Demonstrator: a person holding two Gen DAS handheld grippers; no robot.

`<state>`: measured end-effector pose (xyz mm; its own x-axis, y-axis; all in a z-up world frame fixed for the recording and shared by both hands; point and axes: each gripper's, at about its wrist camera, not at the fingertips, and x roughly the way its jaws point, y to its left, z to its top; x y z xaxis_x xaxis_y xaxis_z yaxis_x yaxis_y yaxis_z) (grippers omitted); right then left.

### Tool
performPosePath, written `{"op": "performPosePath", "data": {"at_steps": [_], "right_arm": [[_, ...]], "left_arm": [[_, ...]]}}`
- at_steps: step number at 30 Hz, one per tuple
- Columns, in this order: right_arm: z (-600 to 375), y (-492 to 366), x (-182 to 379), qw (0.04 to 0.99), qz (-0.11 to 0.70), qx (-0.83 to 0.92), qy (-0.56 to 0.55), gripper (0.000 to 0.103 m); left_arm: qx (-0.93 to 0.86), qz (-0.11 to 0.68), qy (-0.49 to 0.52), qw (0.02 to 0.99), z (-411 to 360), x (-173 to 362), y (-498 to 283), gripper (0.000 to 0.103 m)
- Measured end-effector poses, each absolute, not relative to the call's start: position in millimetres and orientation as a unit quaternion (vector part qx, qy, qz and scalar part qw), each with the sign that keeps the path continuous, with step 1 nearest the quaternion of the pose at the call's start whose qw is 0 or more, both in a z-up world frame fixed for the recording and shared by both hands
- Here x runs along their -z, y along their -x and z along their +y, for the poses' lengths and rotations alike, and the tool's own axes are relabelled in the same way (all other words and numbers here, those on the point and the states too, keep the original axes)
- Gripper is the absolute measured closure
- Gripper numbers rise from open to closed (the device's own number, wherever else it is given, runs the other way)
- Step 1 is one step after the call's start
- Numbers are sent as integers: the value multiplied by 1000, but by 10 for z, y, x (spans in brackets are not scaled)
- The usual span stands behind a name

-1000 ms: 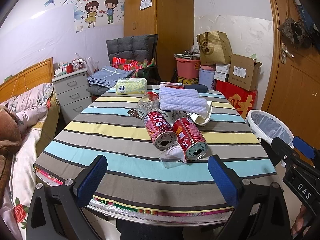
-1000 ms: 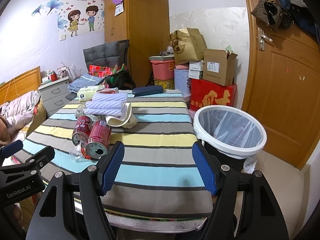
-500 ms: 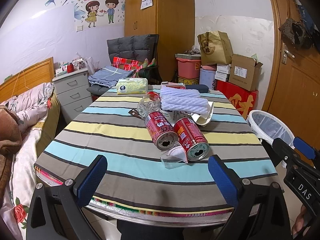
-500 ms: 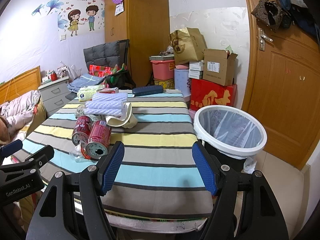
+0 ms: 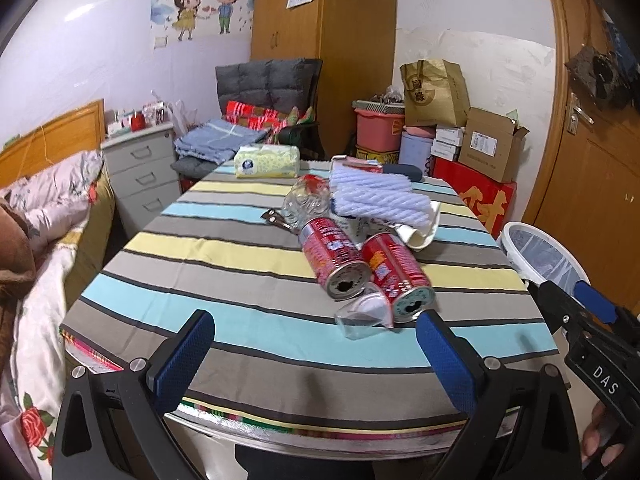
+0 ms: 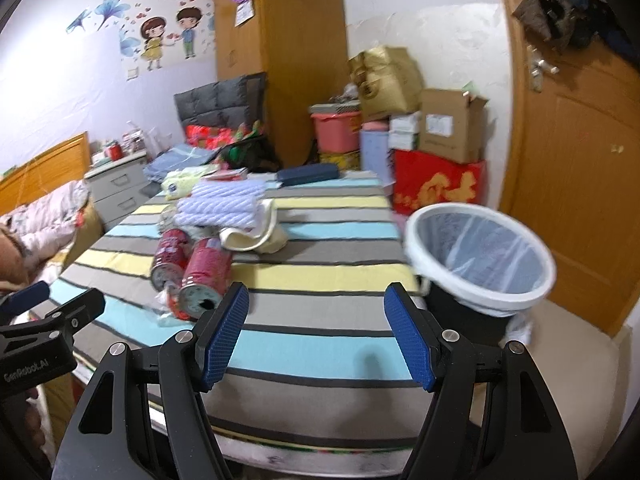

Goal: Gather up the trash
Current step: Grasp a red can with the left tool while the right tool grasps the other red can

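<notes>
Ahead of left hand-held gripper point(image 5: 316, 354): red cans point(image 5: 360, 266) on table point(image 5: 208, 276) | fingers apart

Right gripper point(image 6: 316, 338) has moved closer to bin point(image 6: 480, 256) (view blurred), probably tilting; cans point(image 5: 372, 268) unmoved.

A lived-in home bedroom. Bed point(image 5: 44, 216) with floral bedding at nine o'clock, grey bedside drawers point(image 5: 140, 168) at ten, cartoon couple sticker point(image 5: 204, 10) on the wall at eleven, wooden wardrobe point(image 5: 320, 60) at twelve, stacked boxes point(image 5: 480, 148) at one, striped tablecloth point(image 5: 240, 280) at centre.
</notes>
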<state>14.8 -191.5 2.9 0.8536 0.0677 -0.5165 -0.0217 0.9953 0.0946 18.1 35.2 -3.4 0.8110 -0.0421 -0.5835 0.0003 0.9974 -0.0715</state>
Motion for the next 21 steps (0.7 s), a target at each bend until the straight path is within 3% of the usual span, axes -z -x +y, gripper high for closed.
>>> {"op": "performPosePath", "data": {"at_steps": [21], "right_arm": [[-1330, -908, 299, 919, 366, -140, -47, 31]], "left_arm": [[36, 345, 70, 935, 829, 122, -997, 1]]}}
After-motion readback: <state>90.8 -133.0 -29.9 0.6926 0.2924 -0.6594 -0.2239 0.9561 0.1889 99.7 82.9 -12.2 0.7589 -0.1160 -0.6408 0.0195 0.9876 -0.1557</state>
